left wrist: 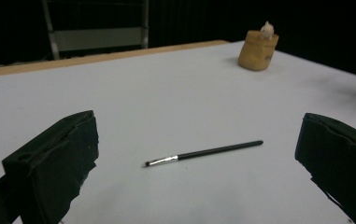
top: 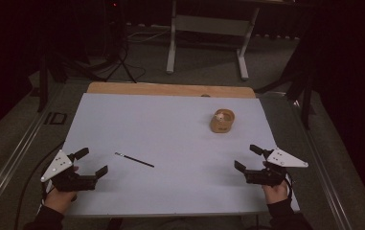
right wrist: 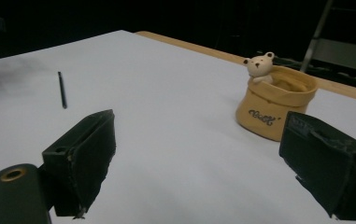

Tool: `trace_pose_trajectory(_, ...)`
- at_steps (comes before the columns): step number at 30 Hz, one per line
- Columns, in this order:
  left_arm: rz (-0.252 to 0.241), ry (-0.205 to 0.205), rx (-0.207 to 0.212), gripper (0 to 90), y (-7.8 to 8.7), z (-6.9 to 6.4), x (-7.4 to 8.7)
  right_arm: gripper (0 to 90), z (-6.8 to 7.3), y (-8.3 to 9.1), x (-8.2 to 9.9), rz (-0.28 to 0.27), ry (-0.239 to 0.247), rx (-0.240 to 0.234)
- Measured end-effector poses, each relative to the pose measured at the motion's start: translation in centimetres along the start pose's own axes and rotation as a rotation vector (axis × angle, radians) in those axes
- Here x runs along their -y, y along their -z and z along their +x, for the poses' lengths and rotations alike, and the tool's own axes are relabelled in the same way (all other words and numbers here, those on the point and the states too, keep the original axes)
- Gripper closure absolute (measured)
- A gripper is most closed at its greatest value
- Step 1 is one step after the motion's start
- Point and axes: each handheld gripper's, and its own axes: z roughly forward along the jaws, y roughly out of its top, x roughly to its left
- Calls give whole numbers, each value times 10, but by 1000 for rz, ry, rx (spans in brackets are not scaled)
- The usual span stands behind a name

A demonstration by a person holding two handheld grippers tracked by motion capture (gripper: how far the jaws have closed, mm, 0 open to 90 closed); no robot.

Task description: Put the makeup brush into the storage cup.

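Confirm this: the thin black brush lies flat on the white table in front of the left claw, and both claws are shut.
Not quite. The brush does lie flat on the white table ahead of the left claw, but both claws are open, nothing between the jaws; the right claw too. The high view shows it.

A pale, flat white surface (top: 170, 143) with a light wooden far edge carries the scene. Beyond that edge, on the grey floor (top: 204, 72), stands a grey metal frame (top: 209, 28).
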Motion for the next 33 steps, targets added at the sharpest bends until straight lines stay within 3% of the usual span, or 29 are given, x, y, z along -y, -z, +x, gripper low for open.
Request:
trace_pose_trajectory(9,-23,61,4,0,7,3,0,106,-1,-2,-1,0,0,0)
trace_pose_trajectory(14,22,99,-4,0,8,6,-5,106,-1,-4,-1,7,-5,-21)
trace_pose_trajectory(19,110,101,-19,0,5,9,-11,106,1,-2,-3,1,-4,-27)
trace_pose_trajectory(22,137,114,29,0,3,10,-18,107,2,-2,-3,5,2,-28)
trace_pose_trajectory(26,171,56,74,0,0,10,-30,107,4,-1,-4,3,1,-36)
trace_pose_trajectory(33,197,3,134,0,-5,14,-47,108,6,-2,-4,8,8,-41)
